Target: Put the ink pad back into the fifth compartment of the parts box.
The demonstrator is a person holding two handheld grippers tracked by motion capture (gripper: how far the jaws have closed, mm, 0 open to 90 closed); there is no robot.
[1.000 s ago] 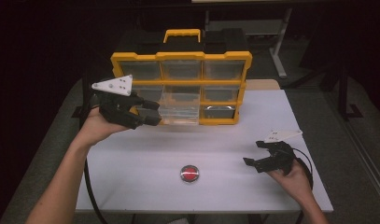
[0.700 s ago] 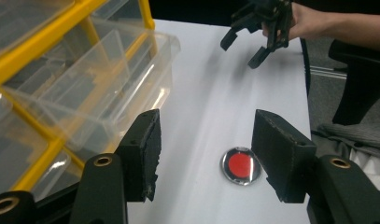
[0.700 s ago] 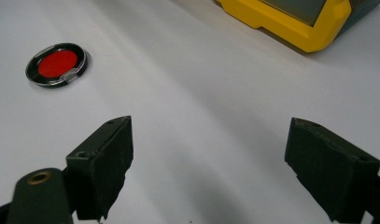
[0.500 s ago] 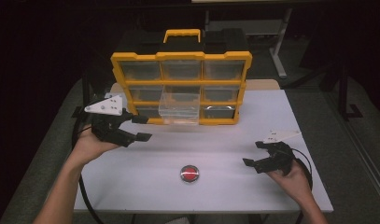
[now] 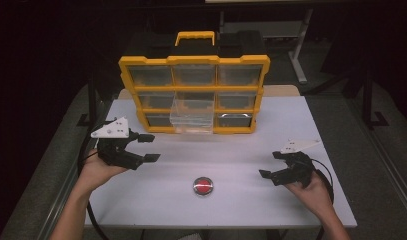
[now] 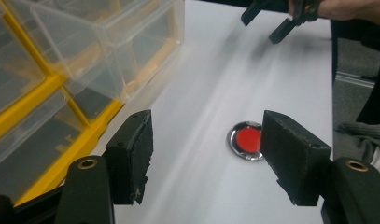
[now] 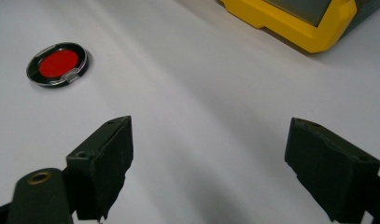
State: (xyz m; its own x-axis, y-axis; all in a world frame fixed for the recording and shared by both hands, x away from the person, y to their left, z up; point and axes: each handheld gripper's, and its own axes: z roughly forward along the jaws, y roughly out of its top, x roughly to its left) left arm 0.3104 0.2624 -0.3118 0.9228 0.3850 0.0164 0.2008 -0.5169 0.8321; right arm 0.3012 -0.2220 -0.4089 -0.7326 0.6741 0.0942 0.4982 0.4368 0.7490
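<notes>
Your left gripper [image 5: 143, 148] sits near the worktop's left edge, fingers spread and just opened wider, nothing between them. Your right gripper [image 5: 273, 165] rests near the right edge, fingers spread and empty. The red-centred round tin [image 5: 203, 186] lies near the front edge, midway between them.

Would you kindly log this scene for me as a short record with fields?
Organizer: yellow-framed drawer cabinet at the table's far edge
Open drawer: clear middle drawer pulled out of the cabinet
Table item: small round red case lying apart, near the front
Left gripper: jaws open, just been opening, nothing between them, aimed toward the red case
Right gripper: jaws open, empty, low over the white table
</notes>
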